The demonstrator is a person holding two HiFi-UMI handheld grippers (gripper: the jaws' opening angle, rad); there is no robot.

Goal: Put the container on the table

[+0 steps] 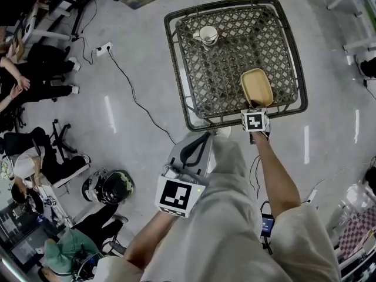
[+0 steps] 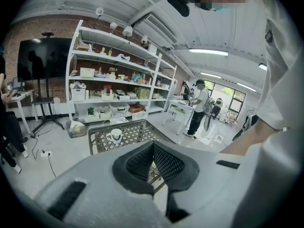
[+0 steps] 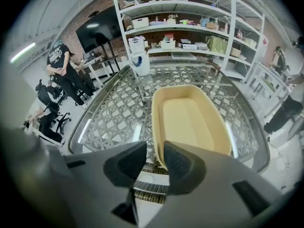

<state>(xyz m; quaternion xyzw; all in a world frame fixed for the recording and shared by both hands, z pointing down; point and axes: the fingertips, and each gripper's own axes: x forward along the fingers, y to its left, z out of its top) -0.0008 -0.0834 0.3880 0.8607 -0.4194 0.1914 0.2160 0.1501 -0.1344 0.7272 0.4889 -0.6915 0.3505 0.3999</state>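
Note:
A tan oval container (image 1: 257, 87) rests on the glass-topped wicker table (image 1: 176, 57), near its front right edge. In the right gripper view the container (image 3: 190, 122) lies straight ahead on the table (image 3: 109, 122), empty inside. My right gripper (image 3: 155, 163) is open, with the container's near rim between its jaws; a gap shows beside the left pad. From the head view the right gripper (image 1: 254, 107) sits at that near rim. My left gripper (image 1: 200, 143) hangs low in front of the table, with its jaws (image 2: 153, 146) shut tip to tip on nothing.
A white mug (image 1: 207, 35) stands at the table's far side. On the floor at left lie a power strip (image 1: 103, 49) with a black cable, chairs and seated people (image 1: 23, 75). White shelves (image 2: 114, 80) line the brick wall beyond the table.

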